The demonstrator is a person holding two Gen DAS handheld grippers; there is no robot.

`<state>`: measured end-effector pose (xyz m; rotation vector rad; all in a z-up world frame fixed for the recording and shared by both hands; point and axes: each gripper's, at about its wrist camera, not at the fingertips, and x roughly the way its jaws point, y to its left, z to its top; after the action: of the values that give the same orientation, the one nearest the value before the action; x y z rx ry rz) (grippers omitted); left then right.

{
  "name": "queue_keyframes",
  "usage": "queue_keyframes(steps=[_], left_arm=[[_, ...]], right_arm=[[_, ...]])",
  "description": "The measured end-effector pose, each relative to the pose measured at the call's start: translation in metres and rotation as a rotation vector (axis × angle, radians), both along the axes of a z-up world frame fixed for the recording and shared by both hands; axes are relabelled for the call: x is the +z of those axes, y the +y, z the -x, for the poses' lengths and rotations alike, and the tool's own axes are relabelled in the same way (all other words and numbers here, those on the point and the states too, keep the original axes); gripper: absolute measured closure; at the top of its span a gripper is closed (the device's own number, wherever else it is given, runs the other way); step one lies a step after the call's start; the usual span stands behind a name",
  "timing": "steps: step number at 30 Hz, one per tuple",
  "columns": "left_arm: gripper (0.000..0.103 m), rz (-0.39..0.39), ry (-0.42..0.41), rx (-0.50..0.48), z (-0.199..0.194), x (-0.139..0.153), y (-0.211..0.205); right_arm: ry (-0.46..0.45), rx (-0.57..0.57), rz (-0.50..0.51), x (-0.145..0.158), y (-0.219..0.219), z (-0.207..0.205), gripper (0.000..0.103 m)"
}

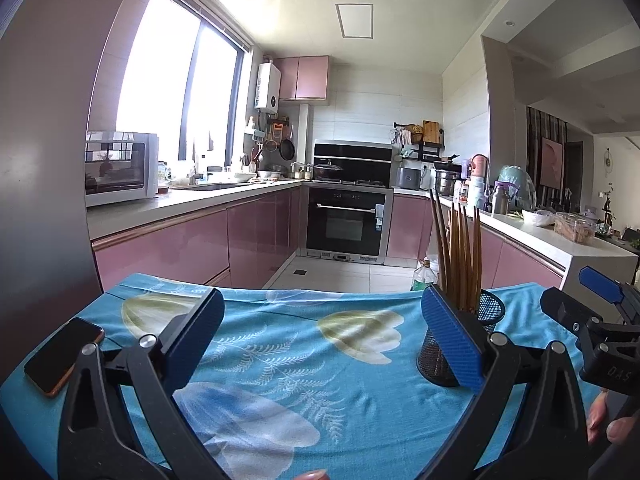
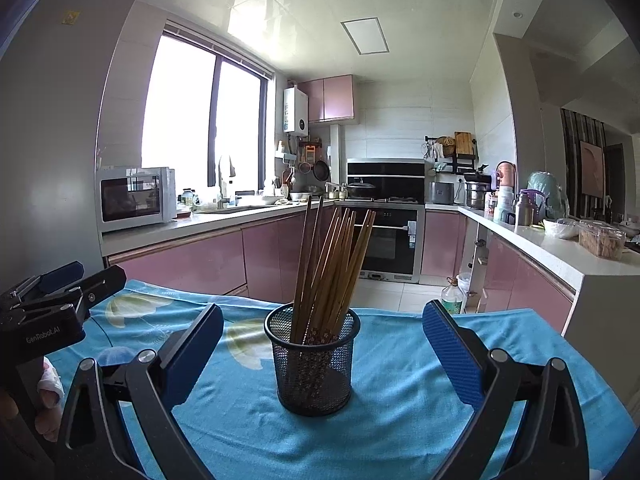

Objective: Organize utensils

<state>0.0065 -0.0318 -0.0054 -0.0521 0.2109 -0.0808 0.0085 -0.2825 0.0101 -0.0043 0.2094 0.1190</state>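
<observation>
Black wire-mesh holder (image 2: 313,360) stood upright on the blue floral tablecloth (image 2: 400,420), dead ahead of the right gripper (image 2: 322,354) and framed between its two blue pads, touching neither. Wooden chopsticks (image 2: 332,268) sat bunched inside the holder, tips up, leaning and fanned slightly. Right gripper's jaws were spread wide, nothing held. Left gripper (image 1: 320,344) likewise wide apart and empty; from its view the holder (image 1: 486,312) lay off to its right, partly hidden behind its right pad. A dark phone (image 1: 64,354) rested on the cloth just outside its left finger. No loose utensils were visible on the cloth in either view. Judgement: the chopsticks were all in the holder, so the sorting looked finished or nearly so; at most, straightening the bundle remained.
</observation>
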Motion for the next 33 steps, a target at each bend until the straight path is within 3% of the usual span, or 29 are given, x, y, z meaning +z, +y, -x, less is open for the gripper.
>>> queue_keyframes(steps=[33], left_arm=[[0.006, -0.001, -0.004, 0.015, 0.0034, -0.0019, 0.0011]], right_arm=[[0.001, 0.001, -0.004, -0.001, 0.0004, -0.0004, 0.006]])
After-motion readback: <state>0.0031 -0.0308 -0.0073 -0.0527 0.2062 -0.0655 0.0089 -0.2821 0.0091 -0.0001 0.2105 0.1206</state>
